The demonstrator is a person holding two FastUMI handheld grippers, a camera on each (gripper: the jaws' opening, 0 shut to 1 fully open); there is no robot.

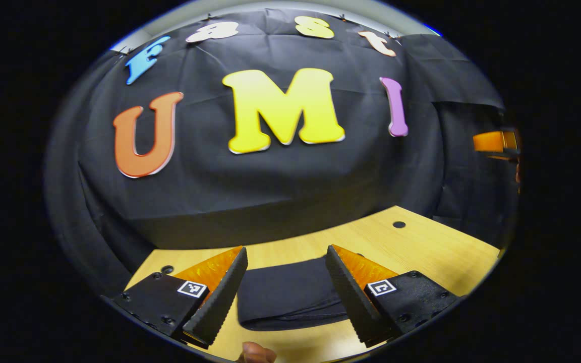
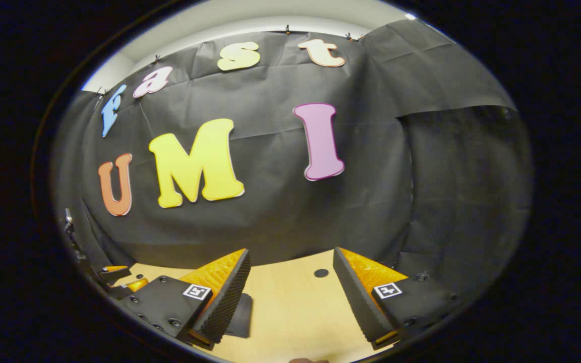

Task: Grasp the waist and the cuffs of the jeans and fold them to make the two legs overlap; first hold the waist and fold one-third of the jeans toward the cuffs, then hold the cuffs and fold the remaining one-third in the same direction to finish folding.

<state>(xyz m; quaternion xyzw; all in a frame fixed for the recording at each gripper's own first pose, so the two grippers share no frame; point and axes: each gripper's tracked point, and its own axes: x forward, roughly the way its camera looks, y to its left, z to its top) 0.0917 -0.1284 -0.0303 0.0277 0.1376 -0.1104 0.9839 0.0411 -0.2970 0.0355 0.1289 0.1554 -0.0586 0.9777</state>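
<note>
The dark jeans (image 1: 290, 292) lie folded into a flat bundle on the wooden table (image 1: 421, 247). In the left gripper view they sit beyond and between the two fingers of my left gripper (image 1: 286, 259), which is open and held above the table with nothing in it. In the right gripper view a corner of the jeans (image 2: 241, 315) peeks out behind the left finger of my right gripper (image 2: 291, 259). That gripper is open too, over bare table, holding nothing. The other gripper (image 2: 114, 277) shows small at the far left edge.
The table (image 2: 290, 312) has a round dark hole (image 1: 399, 224) toward its back, seen also in the right gripper view as a hole (image 2: 321, 273). Black cloth walls close the booth behind the table. A fingertip (image 1: 257, 353) shows at the bottom edge.
</note>
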